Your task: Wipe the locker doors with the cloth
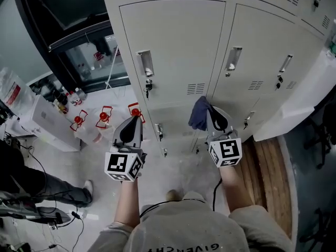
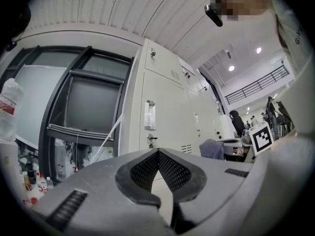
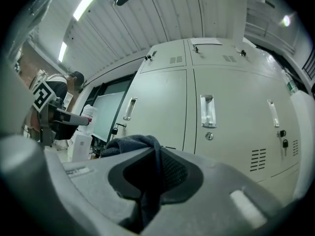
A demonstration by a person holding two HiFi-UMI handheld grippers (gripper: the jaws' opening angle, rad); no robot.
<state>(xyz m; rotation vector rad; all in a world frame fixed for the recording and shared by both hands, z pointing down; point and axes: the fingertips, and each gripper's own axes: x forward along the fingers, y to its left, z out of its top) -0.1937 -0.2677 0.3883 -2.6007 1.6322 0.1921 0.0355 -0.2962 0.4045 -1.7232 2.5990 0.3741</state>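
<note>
A row of pale grey lockers (image 1: 176, 41) stands in front of me, with a recessed handle (image 1: 145, 63) and a lock on each door. My right gripper (image 1: 212, 112) is shut on a dark blue cloth (image 1: 199, 114), held just short of the lower doors. In the right gripper view the cloth (image 3: 130, 144) bulges up out of the right gripper (image 3: 156, 154), with a locker door (image 3: 231, 132) behind it. My left gripper (image 1: 135, 121) is lower left of the first door, shut with nothing in it. In the left gripper view the left gripper (image 2: 157, 154) has its tips meeting, and the cloth (image 2: 211, 149) shows to the right.
Clear bottles with red caps (image 1: 104, 117) stand on the floor at the left, beside a white box (image 1: 50, 119) and a dark-framed window (image 1: 79, 41). A wooden platform (image 1: 269, 167) and white sheeting (image 1: 304, 106) lie at the right. Another person's leg (image 1: 52, 190) and cables are at the lower left.
</note>
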